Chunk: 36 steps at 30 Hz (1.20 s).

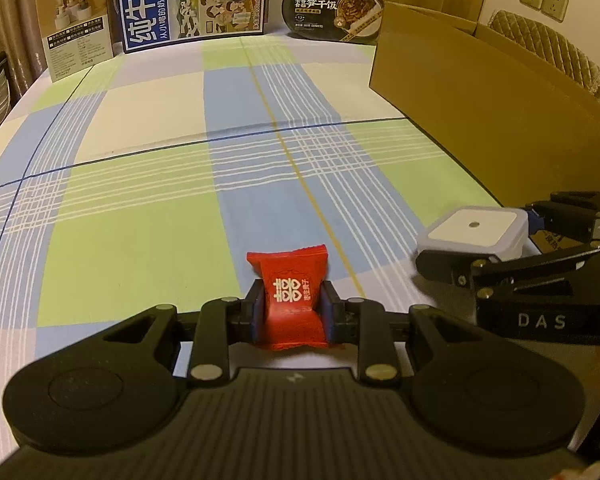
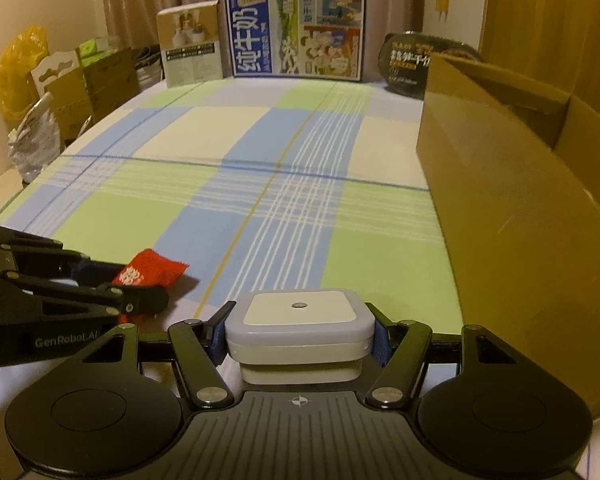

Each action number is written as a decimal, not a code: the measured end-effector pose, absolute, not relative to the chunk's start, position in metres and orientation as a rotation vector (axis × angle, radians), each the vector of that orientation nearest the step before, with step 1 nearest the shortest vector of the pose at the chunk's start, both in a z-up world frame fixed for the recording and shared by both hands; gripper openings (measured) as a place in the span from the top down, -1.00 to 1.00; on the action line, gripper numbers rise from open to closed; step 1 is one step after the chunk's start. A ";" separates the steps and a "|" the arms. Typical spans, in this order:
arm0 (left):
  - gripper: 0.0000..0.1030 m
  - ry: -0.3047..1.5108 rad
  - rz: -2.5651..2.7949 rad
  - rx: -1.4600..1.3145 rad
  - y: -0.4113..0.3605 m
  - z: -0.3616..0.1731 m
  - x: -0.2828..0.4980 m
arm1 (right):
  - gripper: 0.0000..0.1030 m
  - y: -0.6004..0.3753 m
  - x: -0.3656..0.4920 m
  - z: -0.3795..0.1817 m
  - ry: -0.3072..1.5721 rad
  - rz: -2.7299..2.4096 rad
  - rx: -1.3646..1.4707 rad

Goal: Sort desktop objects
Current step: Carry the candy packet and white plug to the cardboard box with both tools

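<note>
A red candy packet (image 1: pixel 292 300) with white characters sits between the blue pads of my left gripper (image 1: pixel 294 306), which is shut on it just above the checked tablecloth (image 1: pixel 140 184). To its right, my right gripper (image 1: pixel 472 250) is shut on a white square box (image 1: pixel 474 230) with a small grey dot on top. In the right wrist view the white square box (image 2: pixel 300 312) fills the gap between the blue pads of the right gripper (image 2: pixel 299 334). The left gripper (image 2: pixel 140 286) with the candy packet (image 2: pixel 156 268) comes in from the left.
An open cardboard box (image 1: pixel 480 92) stands along the table's right side, close to the right gripper. At the far edge stand a small beige carton (image 1: pixel 76 24), a blue milk carton box (image 1: pixel 192 0) and a black instant-meal bowl (image 1: pixel 334 12). Bags and boxes (image 2: pixel 60 92) lie beyond the table's left edge.
</note>
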<state>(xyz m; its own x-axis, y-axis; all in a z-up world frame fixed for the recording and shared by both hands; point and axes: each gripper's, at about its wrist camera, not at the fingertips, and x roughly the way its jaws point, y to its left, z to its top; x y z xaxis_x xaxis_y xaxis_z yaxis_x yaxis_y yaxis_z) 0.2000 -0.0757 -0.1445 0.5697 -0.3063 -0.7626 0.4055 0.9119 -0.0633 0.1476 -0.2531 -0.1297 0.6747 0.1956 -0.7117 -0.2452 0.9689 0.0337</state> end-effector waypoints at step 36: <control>0.55 0.722 -0.542 0.035 -0.157 -0.025 0.151 | -0.20 -0.344 0.083 0.027 0.489 0.117 0.007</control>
